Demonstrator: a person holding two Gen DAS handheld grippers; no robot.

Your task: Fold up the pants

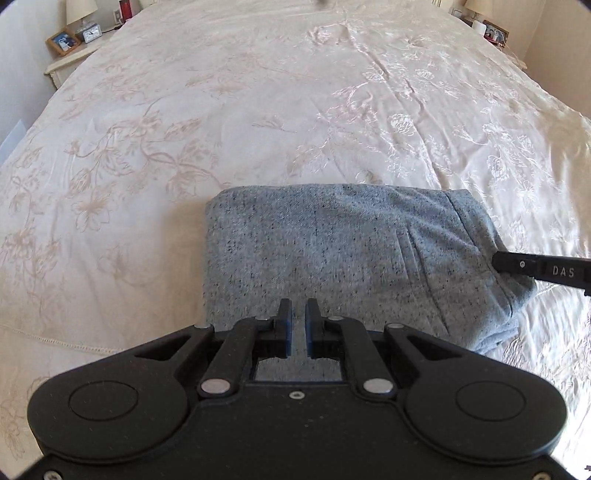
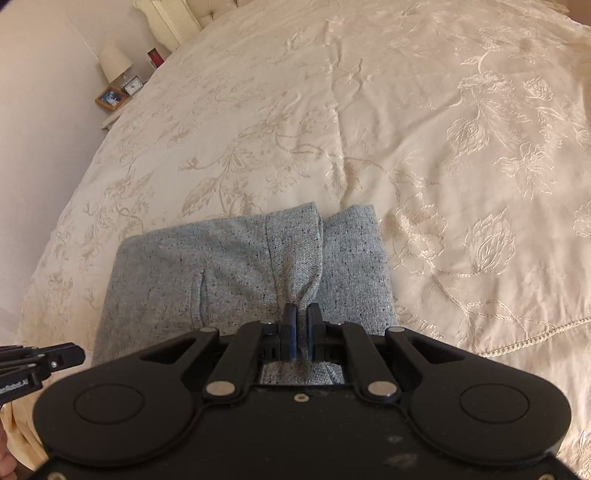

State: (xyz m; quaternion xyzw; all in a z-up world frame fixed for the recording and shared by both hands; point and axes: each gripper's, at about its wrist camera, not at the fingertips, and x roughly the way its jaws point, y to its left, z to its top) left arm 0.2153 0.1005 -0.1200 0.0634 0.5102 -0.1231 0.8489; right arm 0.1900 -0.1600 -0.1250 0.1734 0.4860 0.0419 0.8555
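Note:
The grey speckled pants [image 1: 332,240] lie folded into a thick rectangle on the cream bedspread [image 1: 221,110]. My left gripper [image 1: 298,317] hangs over the near edge of the pants, its jaws nearly together with only a thin gap and nothing pinched between them. My right gripper [image 2: 302,321] is shut on a raised ridge of the pants [image 2: 221,266] near their right end, and the cloth is drawn up into the pads. From the left wrist view the right gripper's fingers [image 1: 517,266] press into the right edge of the pants. The left gripper [image 2: 70,356] shows at the lower left of the right wrist view.
The embroidered bedspread [image 2: 443,147] spreads wide beyond the pants. A nightstand [image 1: 70,55] with a lamp, a photo frame and a clock stands at the far left of the bed. Another nightstand [image 1: 491,29] stands at the far right. A lace hem [image 2: 535,339] runs along the near edge.

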